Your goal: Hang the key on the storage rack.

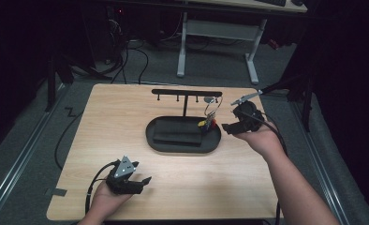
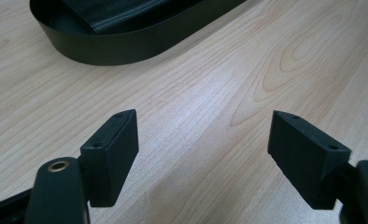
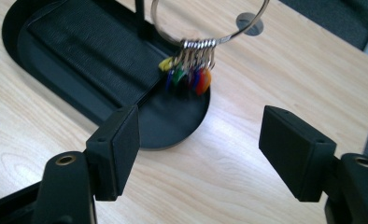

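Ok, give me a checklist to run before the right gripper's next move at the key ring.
1. Large metal key ring with coloured tags hangs from the black T-shaped hook stand: ok.
2. Right gripper open, nothing between its fingers: ok.
3. Ring apart from the fingers: ok.
4. Ring seated on its hook: cannot tell.
5. Left gripper open, over bare table: ok.
6. Black oval tray flat on the light wooden table: ok.

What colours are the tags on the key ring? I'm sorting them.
Yellow, green, blue, red tags; right gripper view.
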A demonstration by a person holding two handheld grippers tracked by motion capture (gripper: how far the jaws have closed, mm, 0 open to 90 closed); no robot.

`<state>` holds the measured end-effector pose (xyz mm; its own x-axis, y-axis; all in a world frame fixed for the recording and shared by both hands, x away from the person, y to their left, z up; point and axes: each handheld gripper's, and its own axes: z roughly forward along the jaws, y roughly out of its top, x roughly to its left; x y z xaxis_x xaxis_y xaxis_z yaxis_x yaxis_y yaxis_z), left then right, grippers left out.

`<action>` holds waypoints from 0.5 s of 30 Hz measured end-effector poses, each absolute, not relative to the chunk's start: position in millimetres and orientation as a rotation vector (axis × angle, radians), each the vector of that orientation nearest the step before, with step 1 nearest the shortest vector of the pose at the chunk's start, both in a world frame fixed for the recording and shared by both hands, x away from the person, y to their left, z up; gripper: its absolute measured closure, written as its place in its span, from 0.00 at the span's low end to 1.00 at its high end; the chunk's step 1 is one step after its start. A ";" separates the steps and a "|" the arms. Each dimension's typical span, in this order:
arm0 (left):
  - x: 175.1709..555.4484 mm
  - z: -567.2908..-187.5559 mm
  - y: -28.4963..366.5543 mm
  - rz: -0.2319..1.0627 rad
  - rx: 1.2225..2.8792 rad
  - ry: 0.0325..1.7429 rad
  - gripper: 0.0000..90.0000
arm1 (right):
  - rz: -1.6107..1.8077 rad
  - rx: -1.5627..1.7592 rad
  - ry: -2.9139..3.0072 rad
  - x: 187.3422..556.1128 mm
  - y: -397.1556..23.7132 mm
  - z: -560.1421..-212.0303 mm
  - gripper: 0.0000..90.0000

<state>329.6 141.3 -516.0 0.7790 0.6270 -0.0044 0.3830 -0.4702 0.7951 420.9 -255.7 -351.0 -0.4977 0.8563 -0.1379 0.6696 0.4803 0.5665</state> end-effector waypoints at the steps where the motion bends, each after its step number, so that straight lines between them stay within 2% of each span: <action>1: 329.5 -516.2 141.1 0.366 2.120 0.750 0.28 | 0.647 1.273 2.323 416.2 -257.2 -355.8 0.33; 15: 327.6 -517.2 140.2 0.366 2.137 0.747 0.28 | 0.814 1.208 2.246 364.7 -266.6 -406.4 0.33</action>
